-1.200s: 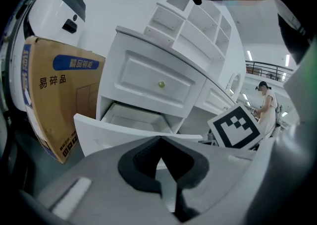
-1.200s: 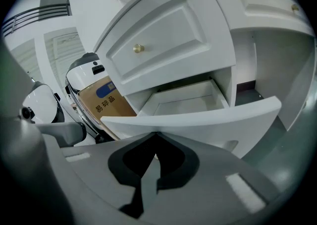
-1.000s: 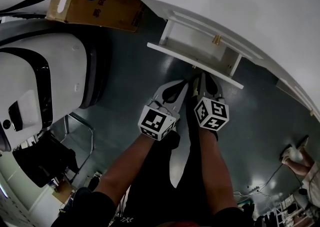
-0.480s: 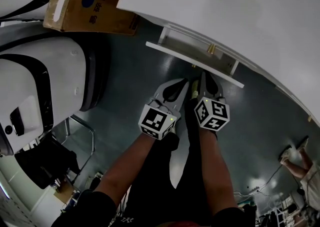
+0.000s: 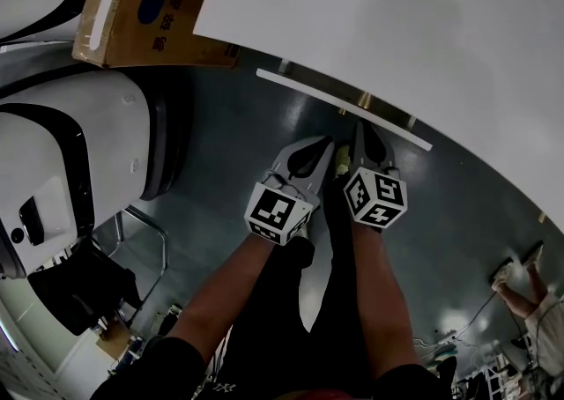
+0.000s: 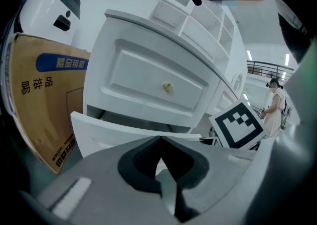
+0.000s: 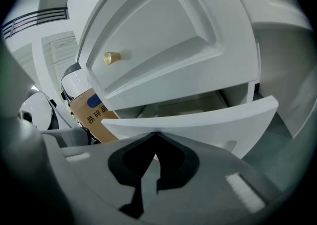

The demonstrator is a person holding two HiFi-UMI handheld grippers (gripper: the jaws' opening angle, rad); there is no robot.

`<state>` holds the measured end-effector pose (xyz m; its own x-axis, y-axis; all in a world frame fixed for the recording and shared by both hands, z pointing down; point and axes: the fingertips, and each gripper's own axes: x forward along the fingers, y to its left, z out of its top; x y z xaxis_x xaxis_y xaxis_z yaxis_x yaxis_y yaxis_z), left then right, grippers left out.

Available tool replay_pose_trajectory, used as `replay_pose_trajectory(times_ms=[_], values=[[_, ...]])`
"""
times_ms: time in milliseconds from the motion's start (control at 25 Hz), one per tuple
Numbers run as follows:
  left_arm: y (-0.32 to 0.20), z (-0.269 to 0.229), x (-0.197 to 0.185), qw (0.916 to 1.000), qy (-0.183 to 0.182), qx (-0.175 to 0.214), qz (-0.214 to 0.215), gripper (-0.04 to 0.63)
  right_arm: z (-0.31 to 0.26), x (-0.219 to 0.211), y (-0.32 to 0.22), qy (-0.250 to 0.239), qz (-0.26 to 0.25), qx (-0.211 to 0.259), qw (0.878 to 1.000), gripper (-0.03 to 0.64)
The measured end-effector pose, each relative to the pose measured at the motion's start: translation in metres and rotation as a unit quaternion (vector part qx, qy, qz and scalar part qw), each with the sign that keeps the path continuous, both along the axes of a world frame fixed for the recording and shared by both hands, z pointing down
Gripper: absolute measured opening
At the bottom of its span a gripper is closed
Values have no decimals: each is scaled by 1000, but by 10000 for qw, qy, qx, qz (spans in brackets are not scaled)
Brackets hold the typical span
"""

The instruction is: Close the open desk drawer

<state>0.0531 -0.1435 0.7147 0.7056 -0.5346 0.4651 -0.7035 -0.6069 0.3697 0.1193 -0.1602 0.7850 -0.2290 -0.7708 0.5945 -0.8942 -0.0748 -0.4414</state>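
the desk drawer [image 7: 198, 122] stood a short way out of the white desk [image 5: 397, 28]. a dark gap showed between its front panel and the closed upper drawer [image 6: 148, 78], which carried a small brass knob [image 6: 168, 87]. in the head view the front panel lay at 12 o'clock from both tools. the left gripper [image 5: 329, 144] and the right gripper [image 5: 359, 131] sat side by side, the right just at 3 o'clock of the left. each had its jaws pressed together with nothing between them. in both gripper views the joined tips lay against the front panel near its middle. the person's forearms [image 5: 229, 292] ran back toward 6 o'clock. a cardboard box [image 5: 150, 11] with a blue label stood on the floor at 10 o'clock, beside the desk's end. a white and black machine [image 5: 70, 151] filled the 9 o'clock side.
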Motion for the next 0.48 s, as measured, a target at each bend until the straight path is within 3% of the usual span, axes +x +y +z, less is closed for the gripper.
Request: replay_pose_trajectory(times_ms=[480], values=[[-18, 1, 2, 10000, -36, 29, -35, 0, -2, 16, -28, 21, 94, 102, 9999, 21]])
